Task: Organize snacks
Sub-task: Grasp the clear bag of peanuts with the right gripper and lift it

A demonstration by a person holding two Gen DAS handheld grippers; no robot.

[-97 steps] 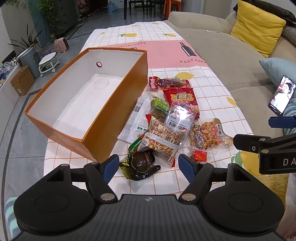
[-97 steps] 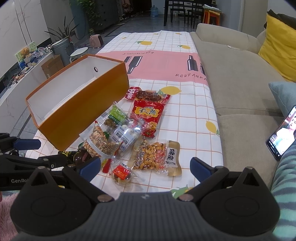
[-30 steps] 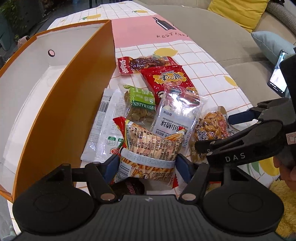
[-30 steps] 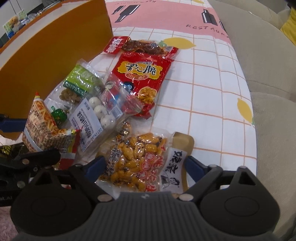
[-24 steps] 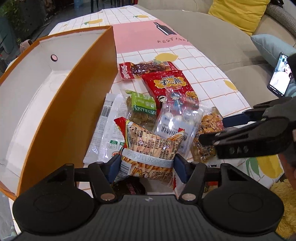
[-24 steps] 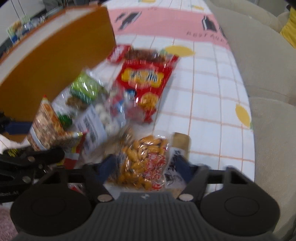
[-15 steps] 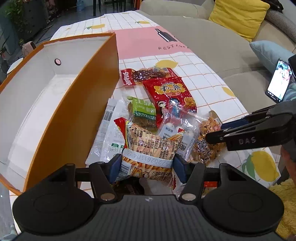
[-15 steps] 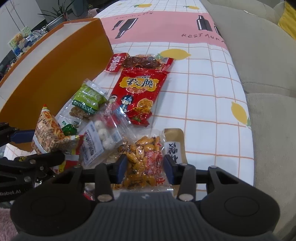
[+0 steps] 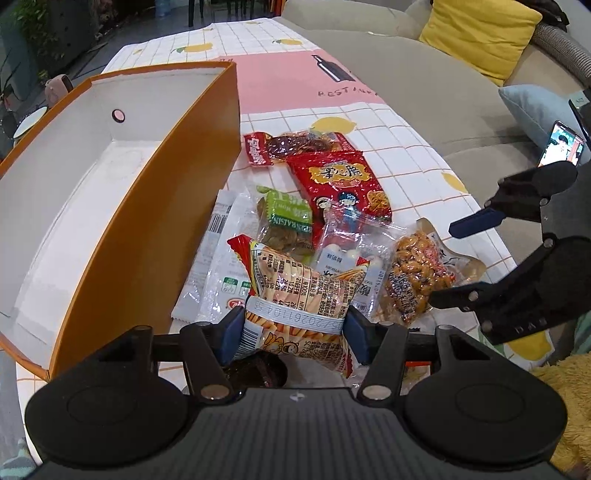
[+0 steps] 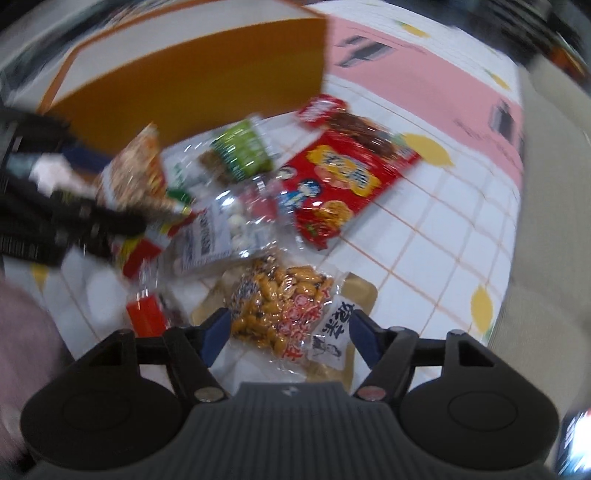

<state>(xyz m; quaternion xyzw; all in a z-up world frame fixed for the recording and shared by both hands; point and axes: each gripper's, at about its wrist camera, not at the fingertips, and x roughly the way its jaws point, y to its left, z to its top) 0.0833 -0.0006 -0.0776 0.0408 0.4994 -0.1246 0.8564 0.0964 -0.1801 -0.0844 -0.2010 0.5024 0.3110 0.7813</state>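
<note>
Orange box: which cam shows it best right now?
Left wrist. The orange box sits sharp there, its open white inside and near wall both visible. The right wrist view is motion-blurred and catches only its orange outer wall along the top edge.

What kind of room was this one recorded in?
Most likely a home living room. A grey sofa with a yellow cushion runs beside a table under a lemon-print cloth, which holds snack packets and an open orange box.

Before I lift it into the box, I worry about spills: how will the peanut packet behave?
The peanut packet is probably floppy: thin clear film, loose nuts that may shift. It looks sealed, so spilling seems unlikely.
</note>
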